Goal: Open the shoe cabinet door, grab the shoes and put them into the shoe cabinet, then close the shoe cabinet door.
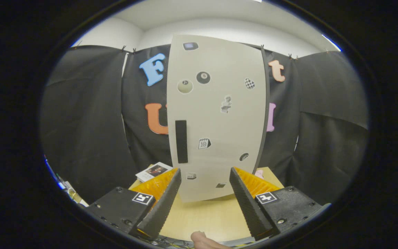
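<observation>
I hold my gripper [204, 183] low over the worktop [206, 216], its two fingers spread wide apart with nothing between them but bare wood. Just beyond the fingertips stands the shoe cabinet [219, 114], upright on the worktop toward its far edge, its pale door [226, 138] facing me and lying flush, so it looks closed. A dark vertical handle [181, 141] sits on the door near its left edge, about level with the lower half, ahead of my left finger and above it. Small stickers [203, 77] are scattered over the door's face. The cabinet's dark side edge shows along its right. Behind my left finger, at the worktop's far left corner, lies a small printed card [153, 171]. Something pink [259, 173] peeks out by the cabinet's right foot, just behind my right finger; I cannot tell what it is. A fingertip of my hand [204, 241] shows at the worktop's near edge.
</observation>
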{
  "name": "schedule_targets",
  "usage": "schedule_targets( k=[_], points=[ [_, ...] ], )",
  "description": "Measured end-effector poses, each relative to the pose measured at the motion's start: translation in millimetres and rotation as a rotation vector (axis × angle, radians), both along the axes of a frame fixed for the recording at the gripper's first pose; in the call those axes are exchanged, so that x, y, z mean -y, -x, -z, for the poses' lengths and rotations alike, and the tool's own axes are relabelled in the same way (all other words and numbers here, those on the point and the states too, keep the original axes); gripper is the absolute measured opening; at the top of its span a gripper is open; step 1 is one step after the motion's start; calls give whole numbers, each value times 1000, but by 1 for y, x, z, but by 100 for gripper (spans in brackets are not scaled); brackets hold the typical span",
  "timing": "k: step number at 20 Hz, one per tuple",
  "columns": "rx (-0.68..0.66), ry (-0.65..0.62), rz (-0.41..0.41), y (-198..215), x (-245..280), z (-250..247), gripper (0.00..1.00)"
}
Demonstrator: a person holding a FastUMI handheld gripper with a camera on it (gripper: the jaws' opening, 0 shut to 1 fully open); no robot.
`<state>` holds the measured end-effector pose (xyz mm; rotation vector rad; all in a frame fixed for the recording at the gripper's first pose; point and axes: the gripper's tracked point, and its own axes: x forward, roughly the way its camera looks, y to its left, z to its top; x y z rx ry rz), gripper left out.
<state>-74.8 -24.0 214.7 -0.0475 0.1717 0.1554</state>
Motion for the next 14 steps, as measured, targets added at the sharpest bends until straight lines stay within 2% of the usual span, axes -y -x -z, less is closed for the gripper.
schedule_targets(
  k=[10,14],
  points=[
    [96,-30,-8,91,21,-43,93],
    [125,-6,-16,111,35,-46,93]
  ],
)
